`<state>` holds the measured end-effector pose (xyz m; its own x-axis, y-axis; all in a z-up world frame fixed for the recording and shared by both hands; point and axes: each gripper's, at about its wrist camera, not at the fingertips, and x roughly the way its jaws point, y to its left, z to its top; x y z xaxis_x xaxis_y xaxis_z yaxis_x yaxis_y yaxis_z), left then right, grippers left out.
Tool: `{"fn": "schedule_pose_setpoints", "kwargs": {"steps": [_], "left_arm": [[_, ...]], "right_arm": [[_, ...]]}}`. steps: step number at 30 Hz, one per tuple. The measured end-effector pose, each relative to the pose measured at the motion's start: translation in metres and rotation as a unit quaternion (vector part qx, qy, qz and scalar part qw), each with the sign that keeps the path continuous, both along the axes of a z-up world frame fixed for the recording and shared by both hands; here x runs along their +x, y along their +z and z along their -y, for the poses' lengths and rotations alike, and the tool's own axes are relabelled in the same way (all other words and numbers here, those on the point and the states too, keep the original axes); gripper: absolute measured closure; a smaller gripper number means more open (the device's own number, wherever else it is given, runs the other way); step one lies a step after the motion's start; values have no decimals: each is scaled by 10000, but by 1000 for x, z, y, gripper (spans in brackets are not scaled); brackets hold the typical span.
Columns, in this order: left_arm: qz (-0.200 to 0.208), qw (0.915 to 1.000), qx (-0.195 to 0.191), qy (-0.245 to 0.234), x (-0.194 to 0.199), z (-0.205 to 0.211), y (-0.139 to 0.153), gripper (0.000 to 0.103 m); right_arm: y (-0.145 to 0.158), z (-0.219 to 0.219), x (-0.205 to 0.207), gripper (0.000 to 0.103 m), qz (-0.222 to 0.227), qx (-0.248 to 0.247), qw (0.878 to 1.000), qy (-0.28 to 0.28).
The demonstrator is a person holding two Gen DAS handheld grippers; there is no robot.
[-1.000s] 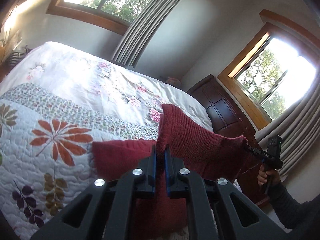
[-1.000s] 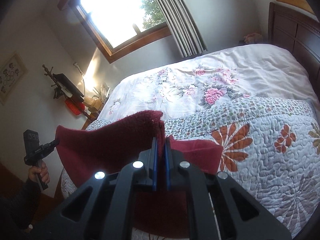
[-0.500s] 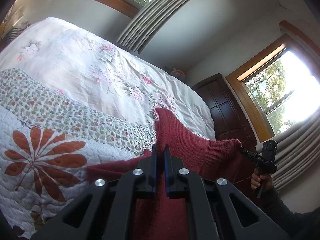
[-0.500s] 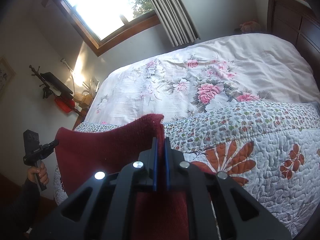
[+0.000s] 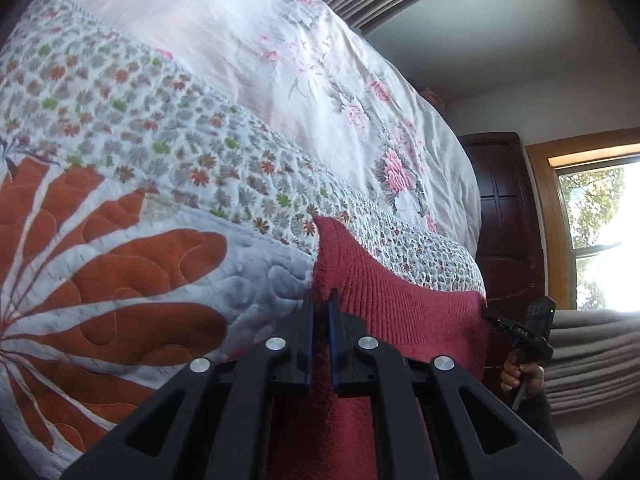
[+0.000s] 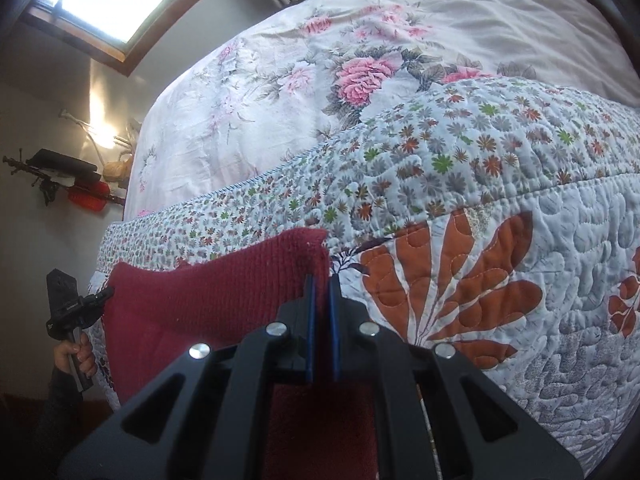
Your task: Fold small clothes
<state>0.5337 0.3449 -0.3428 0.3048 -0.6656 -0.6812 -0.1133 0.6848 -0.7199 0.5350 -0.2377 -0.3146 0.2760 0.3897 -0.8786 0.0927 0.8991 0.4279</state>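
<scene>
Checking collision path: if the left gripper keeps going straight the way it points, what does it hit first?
Likely the quilt on the bed. The left gripper, shut on the red knit garment, points at the patterned cover just beyond the cloth's corner; depth is unclear.

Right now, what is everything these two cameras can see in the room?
knitted garment: one, dark red, stretched between both tongs above the quilt
quilt: one, white with orange leaves and a band of small flowers, on the near part of the bed
floral bedspread: one, pale with pink roses, on the far part of the bed
dark wooden panel: one, dark brown, beyond the bed's far corner
windows: two, wood-framed, bright, on the walls
curtains: grey, pleated, beside the windows
red item: one, on a wall rack left of the bed
left tongs: black, blue pads, shut on one garment corner
right tongs: black, blue pads, shut on the other corner
hands: two, each gripping a handle
</scene>
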Motion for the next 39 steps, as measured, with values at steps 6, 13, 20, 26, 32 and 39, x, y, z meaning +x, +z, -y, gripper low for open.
{"fn": "schedule_pose_setpoints", "kwargs": {"steps": [6, 13, 20, 26, 32, 39], "left_arm": [[408, 9990, -157, 29, -3, -5, 29, 97], [552, 9984, 64, 60, 15, -1, 40, 97], [-389, 9985, 367, 94, 26, 3, -21, 96], [702, 9946, 751, 136, -1, -5, 52, 80], [1201, 9878, 596, -786, -49, 42, 87, 59], [604, 9817, 1385, -1159, -58, 66, 18, 73]], "right_arm": [[29, 0, -1, 98, 413, 76, 9991, -9], [26, 5, 16, 98, 417, 55, 9989, -213], [-32, 13, 15, 85, -295, 52, 9986, -426], [9, 38, -25, 70, 149, 628, 9951, -743], [18, 33, -103, 45, 284, 693, 9963, -432], [-16, 20, -133, 80, -34, 496, 9984, -271]]}}
